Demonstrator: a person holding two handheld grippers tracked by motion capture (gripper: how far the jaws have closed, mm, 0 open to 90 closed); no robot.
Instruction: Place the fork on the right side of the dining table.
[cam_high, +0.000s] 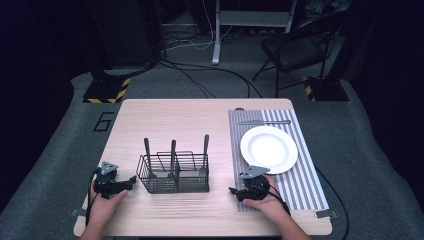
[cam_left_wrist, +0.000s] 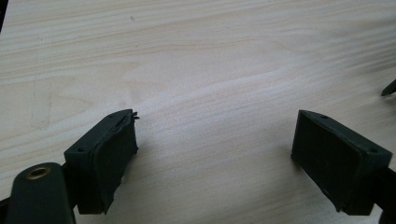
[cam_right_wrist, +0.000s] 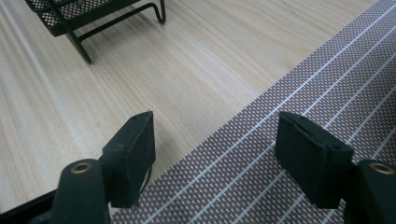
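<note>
Beside the wire caddy (cam_high: 174, 173) on the worktop (cam_high: 165, 120) — left gripper (cam_high: 131, 182) left, right gripper (cam_high: 233, 191) right, both jaws apart, empty; three utensil handles (cam_high: 172, 150) upright.

Bright, evenly lit table (cam_high: 200, 120) against dark surroundings (soft shadows only), slightly soft focus throughout.

Grey carpet (cam_high: 45, 165) (dim room), black folding chair (cam_high: 295, 50) behind.
</note>
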